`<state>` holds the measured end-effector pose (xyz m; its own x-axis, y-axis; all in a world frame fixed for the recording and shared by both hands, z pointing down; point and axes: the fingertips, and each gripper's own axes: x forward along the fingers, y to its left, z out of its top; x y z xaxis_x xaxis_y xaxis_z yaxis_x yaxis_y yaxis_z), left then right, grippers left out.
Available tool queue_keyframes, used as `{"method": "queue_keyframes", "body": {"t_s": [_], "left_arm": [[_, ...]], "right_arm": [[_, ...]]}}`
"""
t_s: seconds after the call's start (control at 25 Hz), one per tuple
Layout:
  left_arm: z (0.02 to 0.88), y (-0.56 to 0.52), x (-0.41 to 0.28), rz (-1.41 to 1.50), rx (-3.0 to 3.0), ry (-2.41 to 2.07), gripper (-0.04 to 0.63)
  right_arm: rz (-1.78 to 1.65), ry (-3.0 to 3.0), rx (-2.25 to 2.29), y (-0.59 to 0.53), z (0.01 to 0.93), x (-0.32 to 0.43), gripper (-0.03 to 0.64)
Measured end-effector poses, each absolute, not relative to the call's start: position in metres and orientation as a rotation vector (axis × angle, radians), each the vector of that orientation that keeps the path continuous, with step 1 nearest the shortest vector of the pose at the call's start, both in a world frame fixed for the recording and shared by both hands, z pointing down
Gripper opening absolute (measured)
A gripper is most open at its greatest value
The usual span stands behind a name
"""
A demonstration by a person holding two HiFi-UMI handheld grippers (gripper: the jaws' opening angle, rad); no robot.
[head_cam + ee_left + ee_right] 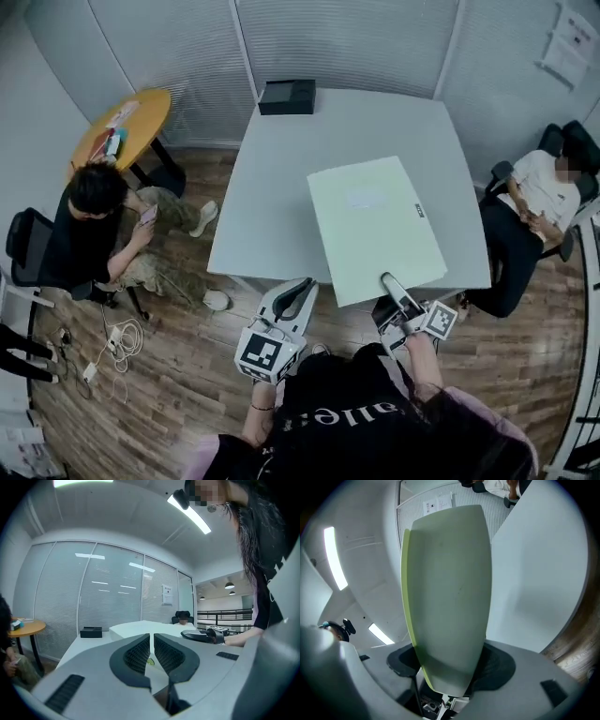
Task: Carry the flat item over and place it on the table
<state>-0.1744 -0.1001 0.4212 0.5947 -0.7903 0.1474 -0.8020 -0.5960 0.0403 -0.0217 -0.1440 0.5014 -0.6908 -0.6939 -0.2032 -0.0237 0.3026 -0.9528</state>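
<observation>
1. Board (375, 225) clamped at its near edge in the right tongs (392, 284), stretching ahead of them over the counter (281, 178).
2. Left tongs (298, 292) nearly closed, empty, beside it.
3. Carrying looks almost done; lowering and release remain.

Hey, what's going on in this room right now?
A person holds a gripper in each hand at the near edge of a white table. The right gripper is clamped on the near edge of a pale green flat board, which reaches out over the table; whether it rests there is unclear. The left gripper is shut and empty.
</observation>
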Motion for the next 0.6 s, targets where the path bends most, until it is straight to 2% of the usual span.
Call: {"method": "queue_keyframes", "body": {"t_s": [0.6], "left_arm": [[0.437,-0.158,-0.17,0.156,2.695,-1.267,0.044]], "right_arm": [[-1.445,1.936,-0.701,-0.21,0.504,-0.014,0.307]]}}
